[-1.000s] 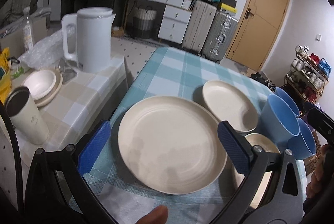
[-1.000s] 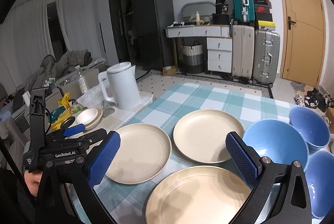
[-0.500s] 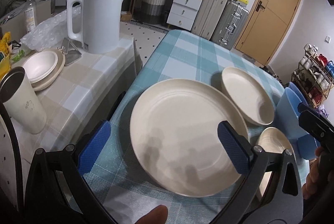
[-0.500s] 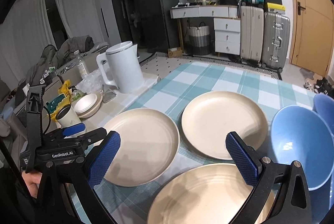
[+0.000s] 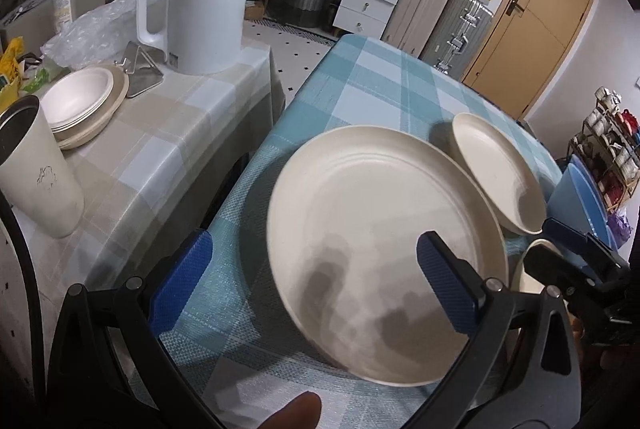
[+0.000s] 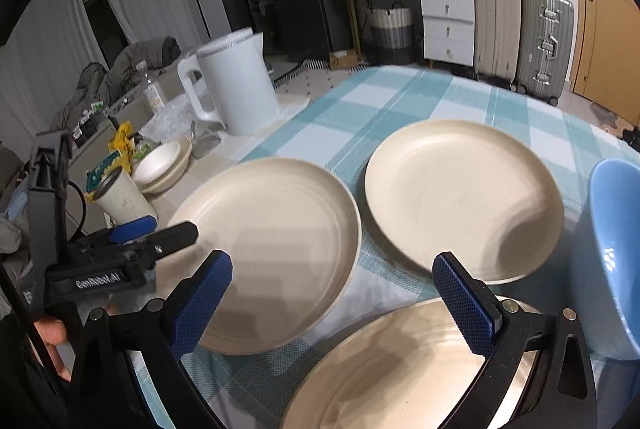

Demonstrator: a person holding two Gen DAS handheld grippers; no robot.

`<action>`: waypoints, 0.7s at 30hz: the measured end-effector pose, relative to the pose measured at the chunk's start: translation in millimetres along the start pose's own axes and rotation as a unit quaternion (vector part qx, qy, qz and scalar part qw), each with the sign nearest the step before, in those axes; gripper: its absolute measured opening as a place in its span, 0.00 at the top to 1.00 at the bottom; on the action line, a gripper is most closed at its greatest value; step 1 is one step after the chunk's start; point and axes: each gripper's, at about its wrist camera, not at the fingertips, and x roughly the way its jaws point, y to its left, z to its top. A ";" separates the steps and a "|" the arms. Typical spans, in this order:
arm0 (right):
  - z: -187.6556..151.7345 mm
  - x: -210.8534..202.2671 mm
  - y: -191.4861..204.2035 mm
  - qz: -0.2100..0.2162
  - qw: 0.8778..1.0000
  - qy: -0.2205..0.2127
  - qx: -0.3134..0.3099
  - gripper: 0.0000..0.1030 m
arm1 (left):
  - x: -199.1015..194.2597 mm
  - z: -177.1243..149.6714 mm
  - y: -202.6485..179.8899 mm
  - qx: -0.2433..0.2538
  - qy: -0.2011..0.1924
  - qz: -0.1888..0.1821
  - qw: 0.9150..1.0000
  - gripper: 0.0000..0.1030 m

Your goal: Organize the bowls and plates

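At the left of the right wrist view, the left gripper (image 6: 132,241) hangs beside the near-left plate (image 6: 272,249). In its own view its fingers (image 5: 180,273) stand wide apart, one off the plate's left rim over the checked cloth (image 5: 360,77), the other above the plate's lower right. To lift this plate well, it probably should come lower and take the rim edge-on, one pad under and one over, before closing.

Centre frame, the far plate (image 6: 464,197) lies flat, just beside the first. Lower centre, the right gripper (image 6: 332,303), also spread open and empty, hovers over the nearest plate (image 6: 400,369). At the right edge stands a blue bowl (image 6: 608,261), close enough that any sideways swing risks a knock.
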 end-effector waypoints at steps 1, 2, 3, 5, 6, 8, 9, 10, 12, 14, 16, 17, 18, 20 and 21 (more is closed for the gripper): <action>-0.8 3.8 0.2 0.001 1.000 0.004 0.000 0.01 | 0.9 -0.4 1.0 0.001 0.001 0.001 1.000 0.01; -1.7 8.0 0.6 0.002 1.000 0.008 0.001 0.03 | 3.3 -0.8 1.4 0.004 0.006 0.002 1.000 0.01; -2.6 10.8 1.4 0.002 1.000 0.012 0.000 0.05 | 4.3 -1.3 1.1 0.005 0.007 0.002 1.000 0.01; -3.4 17.3 2.4 0.001 1.000 0.017 -0.002 0.07 | 5.9 -2.3 1.3 0.006 0.007 0.003 1.000 0.01; -3.6 18.1 2.9 0.001 1.000 0.019 -0.002 0.09 | 6.2 -2.9 1.7 0.005 0.007 0.004 1.000 0.01; -4.3 22.7 3.7 0.003 1.000 0.028 -0.002 0.10 | 7.7 -3.7 1.0 0.004 0.010 0.006 1.000 0.01; -4.2 24.2 3.3 0.001 1.000 0.031 -0.001 0.12 | 10.1 -4.3 -0.5 0.009 0.018 0.007 1.000 0.01; -3.8 25.5 3.0 0.001 0.999 0.034 0.001 0.14 | 10.4 -4.4 -1.2 0.011 0.022 0.006 1.000 0.01; -3.1 29.1 1.1 0.010 0.999 0.049 0.015 0.21 | 13.6 -4.9 -2.9 0.013 0.033 0.002 0.999 0.01; -1.7 31.5 2.0 0.006 0.998 0.055 0.015 0.25 | 15.0 -6.3 -2.6 0.013 0.037 0.005 0.999 0.01; -1.8 33.8 4.7 -0.005 0.998 0.057 0.006 0.30 | 16.0 -7.2 -3.1 0.019 0.041 0.006 0.999 0.01; -2.1 35.7 5.1 -0.004 0.998 0.061 0.006 0.33 | 15.9 -7.5 -3.4 0.019 0.041 0.008 0.999 0.01; -2.0 36.7 5.2 -0.005 0.998 0.063 0.006 0.38 | 16.2 -7.8 -3.5 0.019 0.041 0.008 0.999 0.01; -2.6 37.8 5.5 -0.010 0.998 0.066 0.003 0.44 | 16.1 -7.4 -2.8 0.018 0.040 0.006 0.999 0.01; -2.6 38.8 6.6 -0.013 0.998 0.066 0.001 0.45 | 15.8 -7.5 -2.1 0.017 0.040 0.005 0.999 0.01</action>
